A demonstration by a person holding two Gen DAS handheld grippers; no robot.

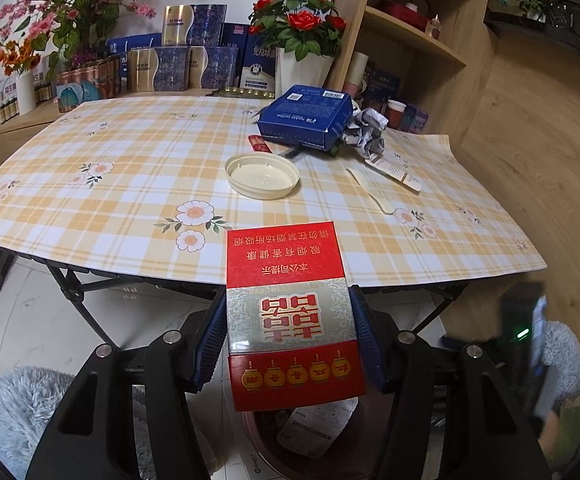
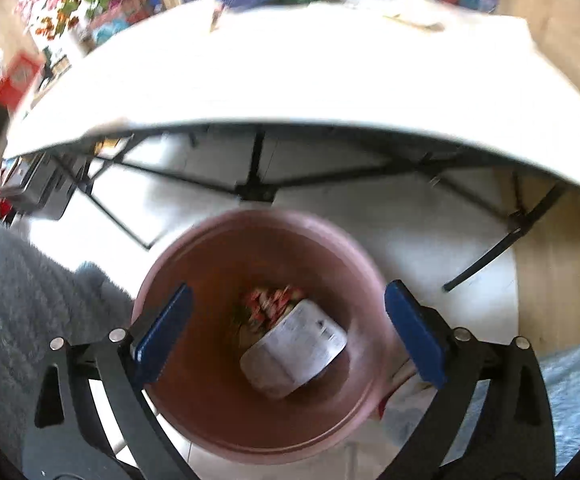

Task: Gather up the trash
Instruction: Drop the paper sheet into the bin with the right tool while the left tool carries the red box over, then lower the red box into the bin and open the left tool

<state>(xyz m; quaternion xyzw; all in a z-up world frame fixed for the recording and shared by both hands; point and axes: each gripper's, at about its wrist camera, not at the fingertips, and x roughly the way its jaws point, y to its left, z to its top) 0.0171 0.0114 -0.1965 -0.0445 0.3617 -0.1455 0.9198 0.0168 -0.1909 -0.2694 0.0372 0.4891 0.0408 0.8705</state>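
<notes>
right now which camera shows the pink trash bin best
The right wrist view. The pink bin sits under the open right hand-held gripper, so its whole rim and the trash inside show, though blurred. The left wrist view catches only a sliver of the bin, mostly hidden behind the red cigarette pack held there.

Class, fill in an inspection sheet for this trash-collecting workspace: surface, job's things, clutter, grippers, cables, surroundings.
Surface: folding table under a yellow plaid cloth with flower prints.
Job's things: red cigarette pack in the left gripper; cream plastic lid, plastic spoon, crumpled paper, blue box and a small red packet on the table; pink bin below holds a white wrapper and other scraps.
Clutter: nothing seen beyond the trash.
Grippers: left gripper shut on the pack; right gripper open and empty above the bin.
Cables: nothing seen.
Surroundings: red roses, boxed goods, wooden shelves, grey fluffy rug.
</notes>
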